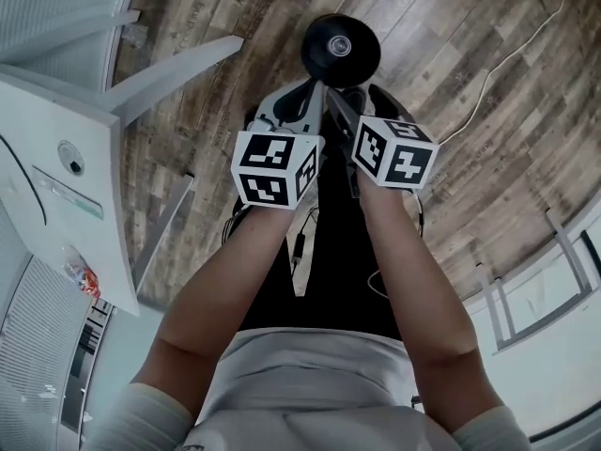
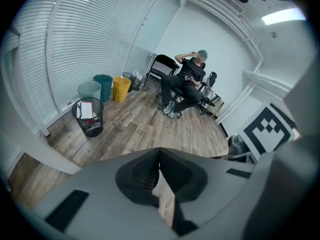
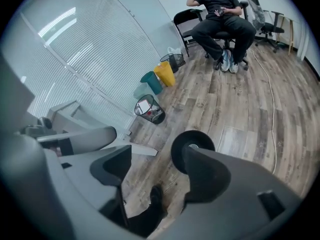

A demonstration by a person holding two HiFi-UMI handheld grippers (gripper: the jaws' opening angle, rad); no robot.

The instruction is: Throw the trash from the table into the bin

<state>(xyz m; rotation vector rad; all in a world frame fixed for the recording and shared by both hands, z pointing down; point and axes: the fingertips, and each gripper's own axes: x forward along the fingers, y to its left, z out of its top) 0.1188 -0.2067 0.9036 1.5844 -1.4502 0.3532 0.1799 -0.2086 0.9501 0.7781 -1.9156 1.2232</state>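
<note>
Just 2: left gripper (image 2: pixel 160 153), right gripper (image 3: pixel 157 156).

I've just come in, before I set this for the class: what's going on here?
A person stands beside the white table, holding both grippers side by side over the wooden floor. The left gripper is shut on nothing; the right gripper is open and empty. A small wrapper lies on the table, and the black mesh bin stands across the floor by the blinds.
</note>
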